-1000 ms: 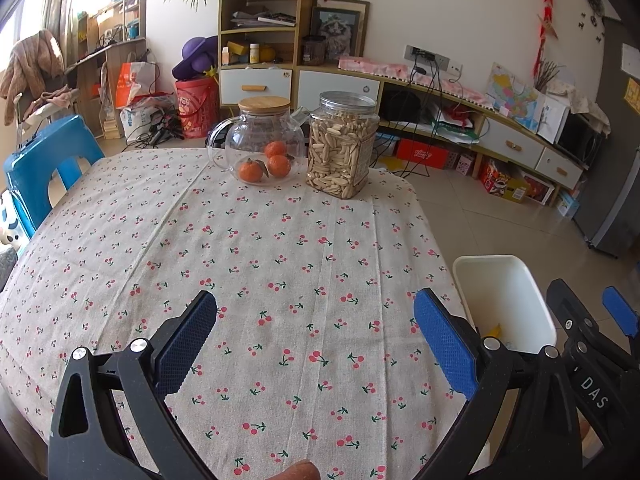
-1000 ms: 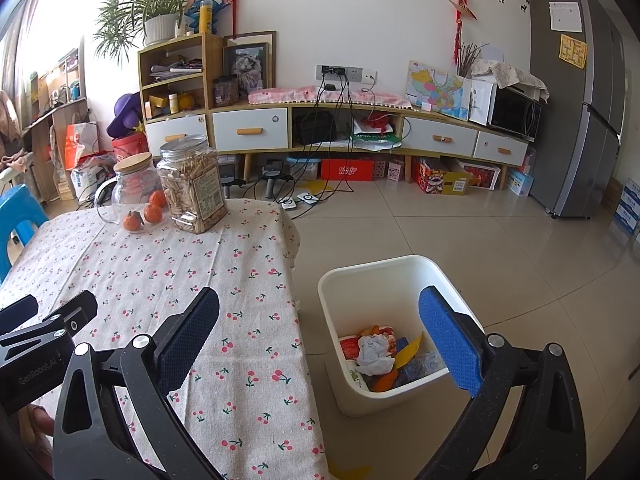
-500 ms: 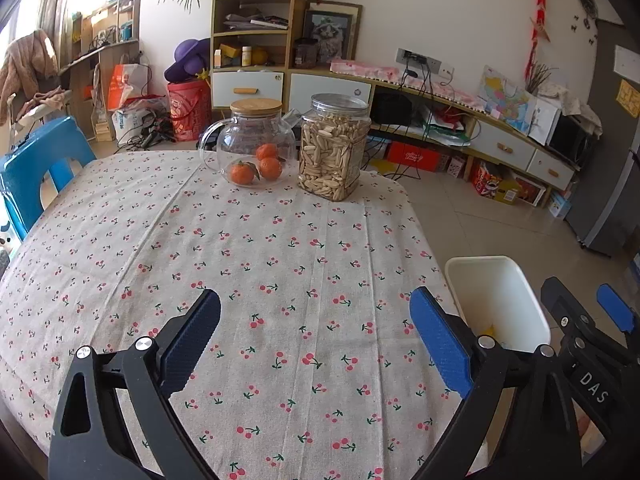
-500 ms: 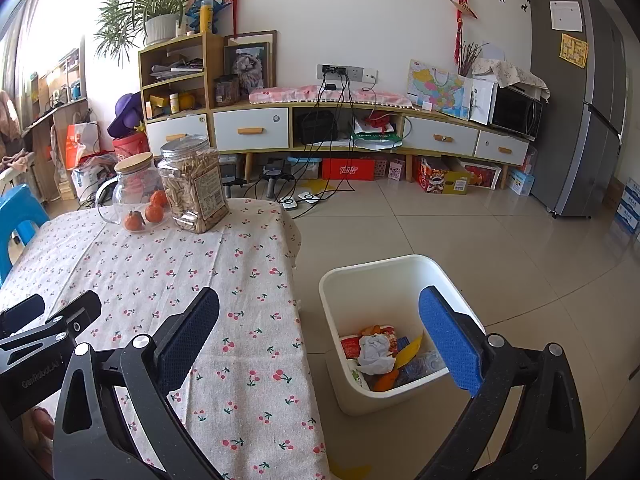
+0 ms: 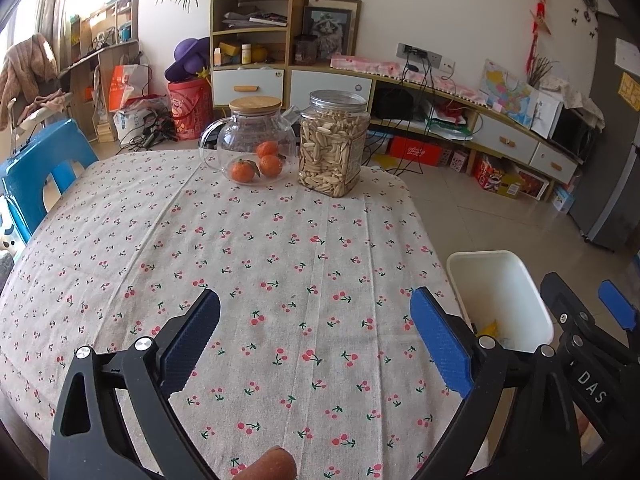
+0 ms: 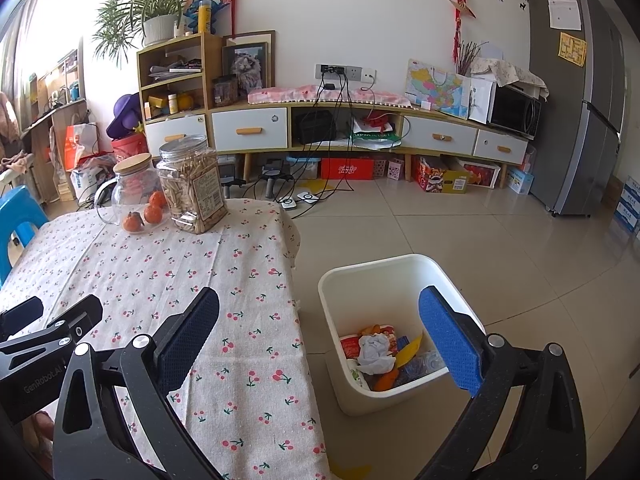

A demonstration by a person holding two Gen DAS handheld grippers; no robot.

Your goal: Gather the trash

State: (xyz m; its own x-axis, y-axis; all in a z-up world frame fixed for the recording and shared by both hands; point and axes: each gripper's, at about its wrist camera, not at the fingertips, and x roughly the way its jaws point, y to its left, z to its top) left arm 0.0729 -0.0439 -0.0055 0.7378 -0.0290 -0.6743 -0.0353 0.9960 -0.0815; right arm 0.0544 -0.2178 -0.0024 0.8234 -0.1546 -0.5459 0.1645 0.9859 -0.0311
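A: Change noted? Left hand-held gripper (image 5: 314, 334) has been drawn slightly back above the table (image 5: 280, 248); right hand-held gripper (image 6: 318, 334) unmoved. Both spread wide, nothing held.

B: Trash (image 6: 376, 354) is seen inside the bin (image 6: 400, 276) beside the table; none is seen on it. Collection is judged done.

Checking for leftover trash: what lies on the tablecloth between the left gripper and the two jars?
Nothing: in the left wrist view only bare tablecloth separates the left gripper from the jars.

Both views are brightly lit by daylight from a blown-out window (image 5: 24, 12) at ten o'clock. Edges are bent and vignetted. Sharp focus is kept throughout.
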